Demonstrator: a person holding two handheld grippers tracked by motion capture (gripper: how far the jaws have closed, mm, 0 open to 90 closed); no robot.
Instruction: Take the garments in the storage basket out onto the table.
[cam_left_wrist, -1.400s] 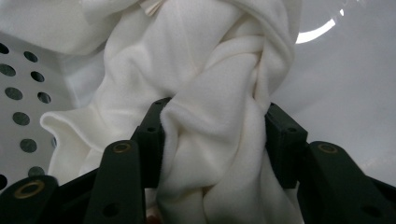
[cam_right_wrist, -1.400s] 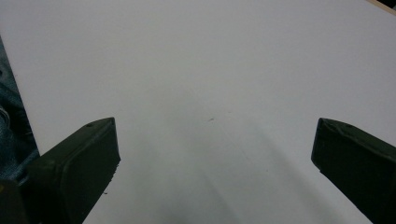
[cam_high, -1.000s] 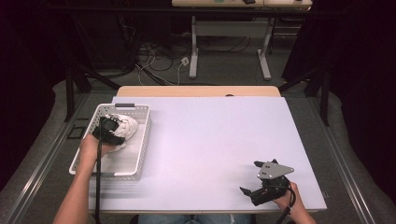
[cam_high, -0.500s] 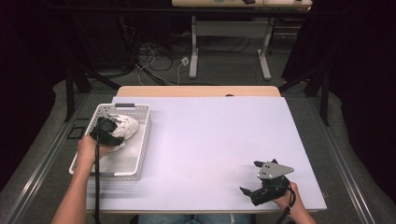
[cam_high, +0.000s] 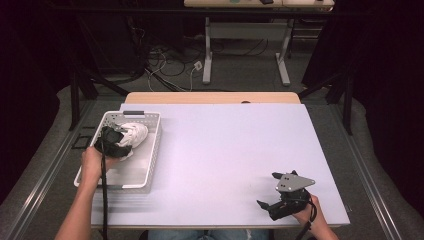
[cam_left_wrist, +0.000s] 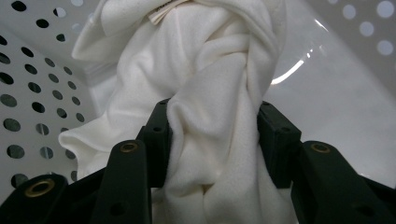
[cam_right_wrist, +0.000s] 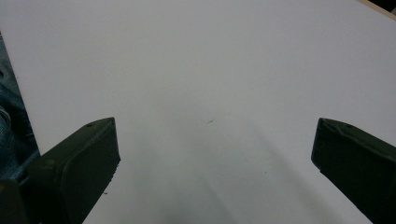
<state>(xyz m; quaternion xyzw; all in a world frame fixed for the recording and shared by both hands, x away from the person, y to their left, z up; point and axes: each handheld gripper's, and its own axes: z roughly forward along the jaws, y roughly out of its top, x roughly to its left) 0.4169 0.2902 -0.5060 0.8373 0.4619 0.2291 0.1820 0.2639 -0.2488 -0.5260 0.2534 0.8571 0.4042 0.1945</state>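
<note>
Left hand-held gripper (cam_high: 116, 140) inside white perforated basket (cam_high: 150, 150), at 9 o'clock on worktop (cam_high: 225, 150). Jaws pinch bunched fold of white cloth (cam_left_wrist: 210, 93); grip low on thick gather, likely so whole cloth lifts out together. Cloth lies in basket, toward far end. Right hand-held gripper (cam_high: 280, 200) at 5 o'clock, jaws spread, nothing between; parked over bare worktop, probably awaiting cloth.

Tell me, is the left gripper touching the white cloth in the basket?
Touching. In the left gripper view, the left gripper has both black jaws pressed against a bunched fold of the white cloth.
</note>
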